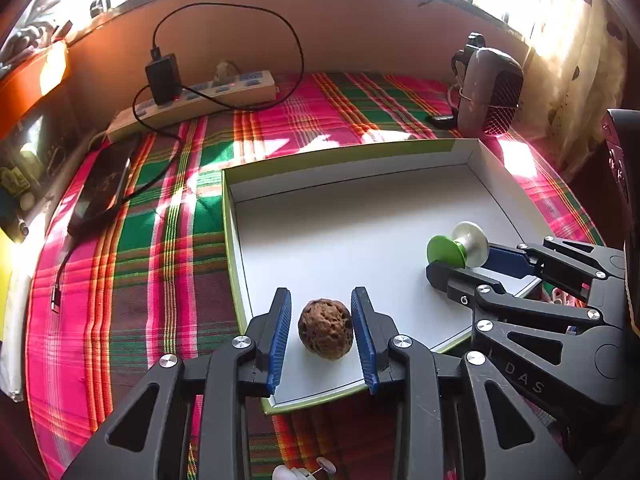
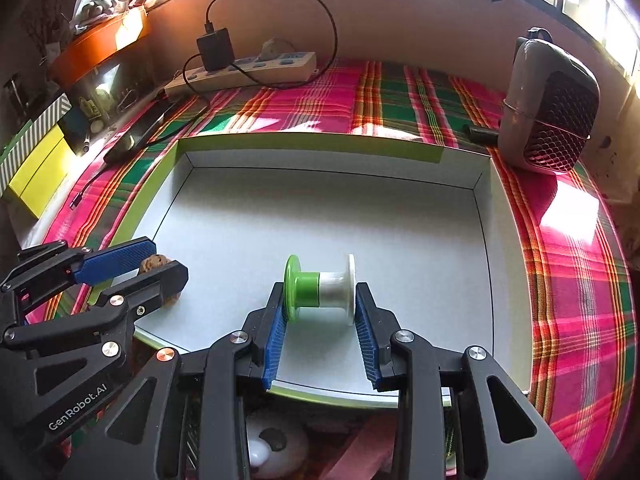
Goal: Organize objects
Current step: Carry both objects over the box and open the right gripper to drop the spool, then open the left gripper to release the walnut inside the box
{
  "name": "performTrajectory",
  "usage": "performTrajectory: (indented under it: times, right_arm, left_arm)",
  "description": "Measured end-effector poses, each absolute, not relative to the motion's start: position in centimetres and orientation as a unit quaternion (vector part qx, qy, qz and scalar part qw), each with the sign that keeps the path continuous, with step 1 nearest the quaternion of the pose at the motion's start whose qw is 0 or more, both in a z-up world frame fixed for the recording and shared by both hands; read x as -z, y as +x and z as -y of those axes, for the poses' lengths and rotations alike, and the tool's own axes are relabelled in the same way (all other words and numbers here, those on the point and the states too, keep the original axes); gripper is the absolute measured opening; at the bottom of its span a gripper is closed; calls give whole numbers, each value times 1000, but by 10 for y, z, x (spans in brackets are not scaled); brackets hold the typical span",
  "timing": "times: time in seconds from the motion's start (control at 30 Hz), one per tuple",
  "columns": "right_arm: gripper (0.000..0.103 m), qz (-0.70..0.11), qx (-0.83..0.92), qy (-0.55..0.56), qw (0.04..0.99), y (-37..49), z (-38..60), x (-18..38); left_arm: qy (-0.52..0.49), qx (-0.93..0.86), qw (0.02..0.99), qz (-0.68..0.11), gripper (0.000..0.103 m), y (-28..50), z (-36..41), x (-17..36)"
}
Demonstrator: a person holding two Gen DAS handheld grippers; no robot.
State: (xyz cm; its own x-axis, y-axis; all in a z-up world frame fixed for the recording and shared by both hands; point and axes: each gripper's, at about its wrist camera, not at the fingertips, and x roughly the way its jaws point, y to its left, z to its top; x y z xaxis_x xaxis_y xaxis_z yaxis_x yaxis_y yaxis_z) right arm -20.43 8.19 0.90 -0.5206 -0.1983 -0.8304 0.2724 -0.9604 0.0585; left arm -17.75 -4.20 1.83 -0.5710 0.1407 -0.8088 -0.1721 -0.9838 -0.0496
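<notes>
Tray [image 1: 232,216]: shallow cardboard box lid, white inside, green rim, lying on a plaid cloth [image 1: 160,240] of pink, green and orange.

Walnut [image 1: 325,329]: brown, wrinkled, resting on the tray floor near the front left corner. Left gripper [image 1: 322,334] straddles it; the blue pads [image 1: 280,340] stand apart, a clear gap on the left side, the right pad just beside or barely touching the shell.

Spool [image 2: 320,288]: green flange and white flange, lying on its side on the tray floor near the front edge. Right gripper [image 2: 320,336] is clamped on it, one pad against each flange.

Power strip [image 1: 200,100]: at the back of the cloth against the wall, black charger [image 1: 162,78] plugged in, cable looping.

Phone [image 1: 100,188]: dark, left of the tray.

Small heater [image 1: 490,92]: grey with mesh front, back right.
</notes>
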Motion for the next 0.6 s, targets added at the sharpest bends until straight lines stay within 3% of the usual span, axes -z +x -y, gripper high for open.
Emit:
performTrajectory:
  times: [0.23, 0.6]
  right_arm:
    - [42, -30, 870, 472, 135, -204, -83, -9]
    - [43, -21, 877, 462, 131, -199, -86, -17]
  left_arm:
    - [-455, -886, 89, -15, 29, -177, 42, -18]
    - [-444, -892, 82, -18, 29, -169, 41, -24]
